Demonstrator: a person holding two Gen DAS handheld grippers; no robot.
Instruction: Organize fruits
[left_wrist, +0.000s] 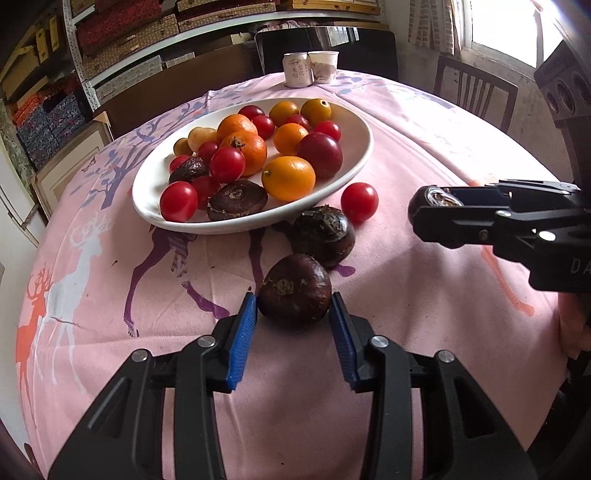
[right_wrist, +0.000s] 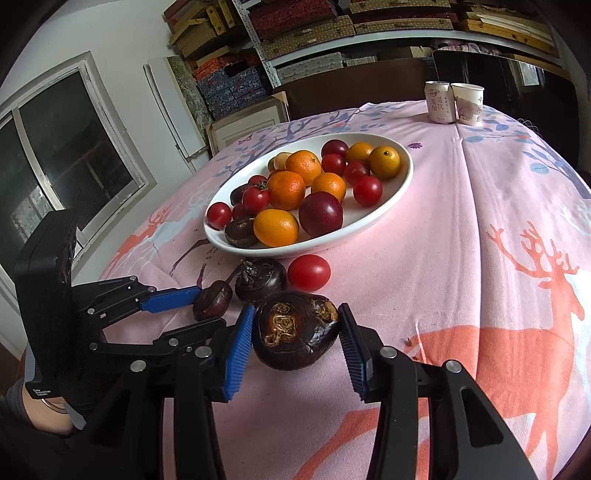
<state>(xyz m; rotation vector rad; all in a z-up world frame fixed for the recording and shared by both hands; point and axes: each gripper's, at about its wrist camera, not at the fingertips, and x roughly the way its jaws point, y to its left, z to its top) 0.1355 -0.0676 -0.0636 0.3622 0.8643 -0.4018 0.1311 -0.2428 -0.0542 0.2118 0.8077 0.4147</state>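
Observation:
In the left wrist view my left gripper (left_wrist: 293, 295) is shut on a dark brown water chestnut (left_wrist: 293, 286) that rests on the pink tablecloth. Just beyond it lie a second chestnut (left_wrist: 323, 236) and a loose cherry tomato (left_wrist: 359, 202), beside the white oval plate (left_wrist: 354, 122) heaped with oranges, tomatoes, plums and chestnuts. In the right wrist view my right gripper (right_wrist: 297, 308) is shut on a larger water chestnut (right_wrist: 295, 332), held just above the cloth. The left gripper (right_wrist: 210, 306) shows to its left with its chestnut (right_wrist: 212, 300).
A drink can (left_wrist: 296, 70) and a paper cup (left_wrist: 324, 66) stand at the table's far edge. A dark chair (left_wrist: 472, 88) stands behind on the right, and shelves of boxes line the back wall. The right gripper (left_wrist: 421, 214) hovers right of the loose fruit.

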